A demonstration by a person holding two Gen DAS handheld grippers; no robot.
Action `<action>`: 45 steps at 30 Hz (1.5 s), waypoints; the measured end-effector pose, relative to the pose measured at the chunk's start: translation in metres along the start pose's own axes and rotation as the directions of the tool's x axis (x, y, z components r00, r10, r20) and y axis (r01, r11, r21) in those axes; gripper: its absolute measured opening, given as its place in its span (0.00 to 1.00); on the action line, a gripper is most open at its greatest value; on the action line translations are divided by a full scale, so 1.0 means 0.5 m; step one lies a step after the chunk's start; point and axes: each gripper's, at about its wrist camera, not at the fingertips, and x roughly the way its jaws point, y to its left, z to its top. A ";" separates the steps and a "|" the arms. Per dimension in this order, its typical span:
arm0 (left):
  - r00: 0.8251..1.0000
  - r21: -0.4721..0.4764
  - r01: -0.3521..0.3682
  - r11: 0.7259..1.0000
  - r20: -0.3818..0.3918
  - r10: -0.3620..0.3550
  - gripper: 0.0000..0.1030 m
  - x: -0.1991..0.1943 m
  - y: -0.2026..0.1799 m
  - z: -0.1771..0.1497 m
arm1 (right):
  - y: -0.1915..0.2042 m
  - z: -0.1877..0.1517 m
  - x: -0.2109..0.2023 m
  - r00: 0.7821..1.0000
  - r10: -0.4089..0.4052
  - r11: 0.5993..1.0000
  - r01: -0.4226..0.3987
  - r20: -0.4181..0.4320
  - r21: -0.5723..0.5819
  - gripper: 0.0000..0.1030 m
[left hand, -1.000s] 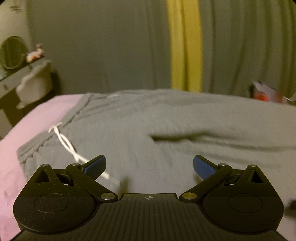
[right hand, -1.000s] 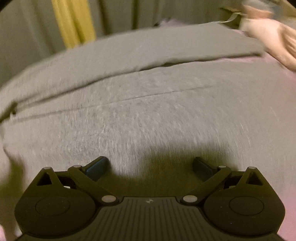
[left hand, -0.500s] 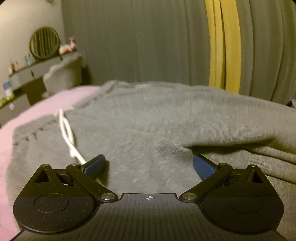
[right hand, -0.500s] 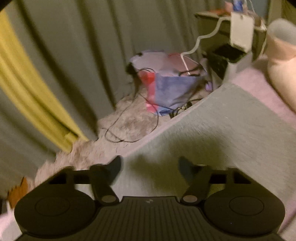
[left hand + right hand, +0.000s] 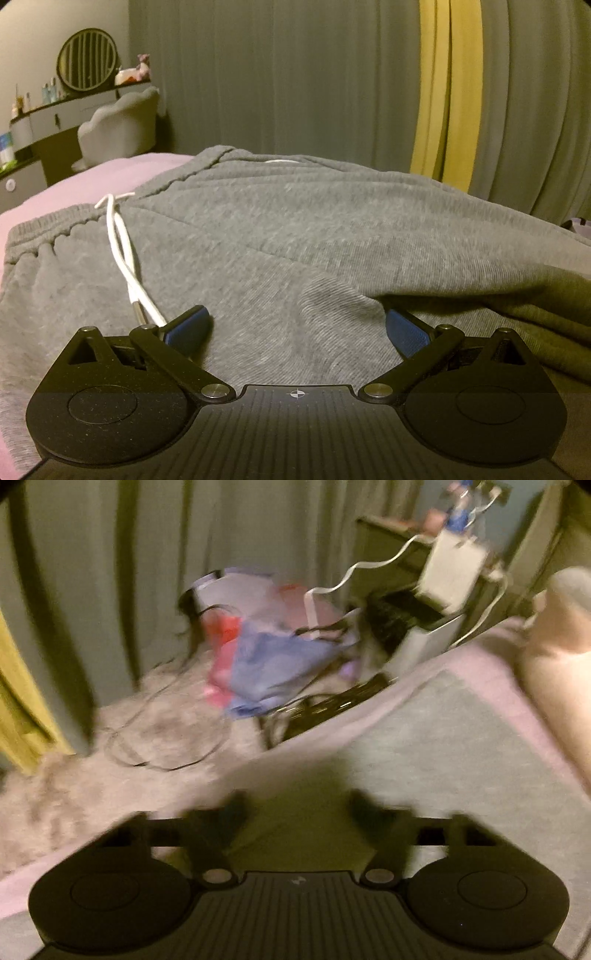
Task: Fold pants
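Grey knitted jogging pants (image 5: pixel 332 236) with a white drawstring (image 5: pixel 120 243) lie spread across the pink-sheeted bed (image 5: pixel 92 181), waistband to the left in the left wrist view and legs running off to the right. We hold the left gripper (image 5: pixel 295 326) low over the crotch area, its blue-padded fingers (image 5: pixel 192 325) spread wide with nothing clamped; the cloth merely lies between and under them. Our right gripper (image 5: pixel 295 808) sits at the far leg end near the bed's edge, and its fingers have just been closing, with pant fabric (image 5: pixel 461 746) under them.

To do this step well, we judge that the right fingers should pinch both layers of the hem before lifting, while the left pins the upper part flat so the fold line stays straight and the drawstring does not drag.

Motion blur smears the right wrist view, so we cannot tell whether those dark fingers already bite the fabric or stand just apart. The hem itself is hidden beneath the gripper, and the legs' far ends are cut off in the left view.
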 end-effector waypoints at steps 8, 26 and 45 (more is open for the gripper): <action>0.998 -0.056 0.045 0.997 -0.029 -0.047 1.00 0.006 0.021 0.017 | -0.239 -0.097 -0.247 0.917 0.265 0.915 -0.338 0.299 0.223 0.04; 0.938 -0.319 0.345 0.883 0.094 -0.332 1.00 -0.065 0.139 0.153 | -0.584 -0.489 -0.271 0.876 0.382 0.603 -0.478 0.296 0.638 0.23; 0.812 -0.328 0.362 0.872 -0.348 -0.469 0.81 0.289 -0.048 0.389 | -0.580 -0.477 -0.217 0.818 0.462 0.493 -0.559 0.343 0.667 0.26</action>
